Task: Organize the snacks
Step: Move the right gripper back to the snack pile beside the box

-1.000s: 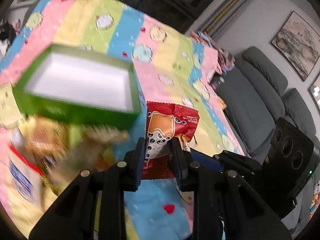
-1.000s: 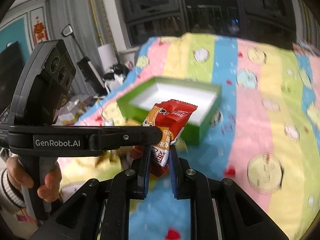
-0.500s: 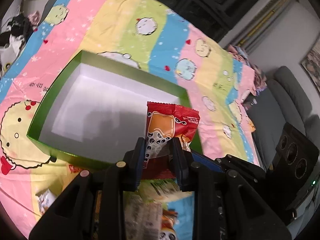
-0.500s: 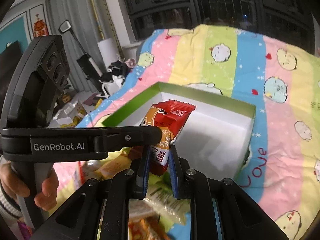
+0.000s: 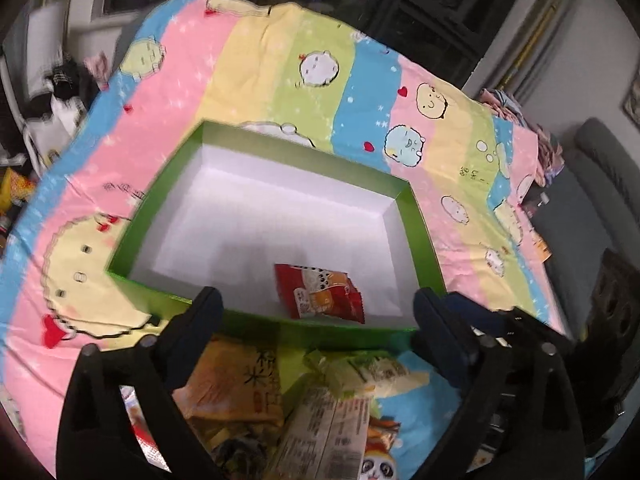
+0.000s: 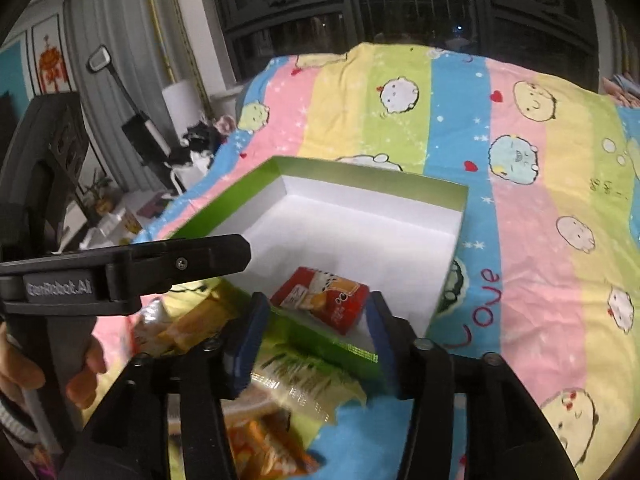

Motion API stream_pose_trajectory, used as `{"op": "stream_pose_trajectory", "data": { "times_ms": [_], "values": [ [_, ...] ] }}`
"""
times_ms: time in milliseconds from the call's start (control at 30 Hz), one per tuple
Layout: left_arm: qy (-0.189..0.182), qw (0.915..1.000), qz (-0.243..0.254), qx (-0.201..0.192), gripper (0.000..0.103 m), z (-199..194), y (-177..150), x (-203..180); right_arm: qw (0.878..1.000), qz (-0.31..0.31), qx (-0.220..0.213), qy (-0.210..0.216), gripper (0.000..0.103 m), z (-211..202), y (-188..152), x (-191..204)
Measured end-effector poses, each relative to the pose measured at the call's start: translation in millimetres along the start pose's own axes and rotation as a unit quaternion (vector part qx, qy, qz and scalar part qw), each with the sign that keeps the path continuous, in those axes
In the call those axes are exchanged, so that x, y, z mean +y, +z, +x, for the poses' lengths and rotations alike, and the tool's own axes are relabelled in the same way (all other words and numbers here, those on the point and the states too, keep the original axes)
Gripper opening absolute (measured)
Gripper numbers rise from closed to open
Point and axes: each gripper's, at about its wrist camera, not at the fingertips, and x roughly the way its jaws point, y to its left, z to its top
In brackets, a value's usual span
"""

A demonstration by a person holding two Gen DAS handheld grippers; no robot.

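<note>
A red snack packet (image 5: 320, 294) (image 6: 324, 304) lies loose on the white floor of the green box (image 5: 420, 224) (image 6: 372, 182), near its front wall. My left gripper (image 5: 318, 304) hangs over that front wall, its jaws opening wide with nothing pressed between them. My right gripper (image 6: 316, 306) is beside it, jaws opening, and the packet shows through the gap without touching its fingers. The left gripper's black body (image 6: 132, 268) crosses the right wrist view, with a person's hand (image 6: 84, 372) on its handle. A pile of snack bags (image 5: 248, 392) (image 6: 304, 372) lies under both grippers.
A striped cartoon cloth (image 5: 280, 60) (image 6: 540, 240) covers the surface under the box. A grey sofa (image 5: 600, 184) stands to the right. Household clutter (image 6: 192, 148) sits past the cloth's left edge.
Both grippers were shut on the red packet and have let go; the packet now lies in the box. Both moved forward over the box's front wall.
</note>
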Motion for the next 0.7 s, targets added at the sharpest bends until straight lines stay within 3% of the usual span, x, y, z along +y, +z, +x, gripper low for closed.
{"op": "stream_pose_trajectory", "data": {
  "times_ms": [100, 200, 700],
  "values": [
    [0.029, 0.9993, 0.019, -0.014, 0.102, -21, -10, -6, 1.0, 0.012, -0.016, 0.007, 0.073, -22, -7, 5],
    [0.048, 0.9985, 0.025, -0.01, 0.102, -33, -17, -7, 0.999, 0.017, -0.024, 0.018, 0.079, -41, -17, 10],
    [0.087, 0.9957, 0.026, -0.018, 0.102, -81, -77, -11, 0.999, 0.025, 0.004, 0.046, 0.08, -80, -66, 35]
  ]
}}
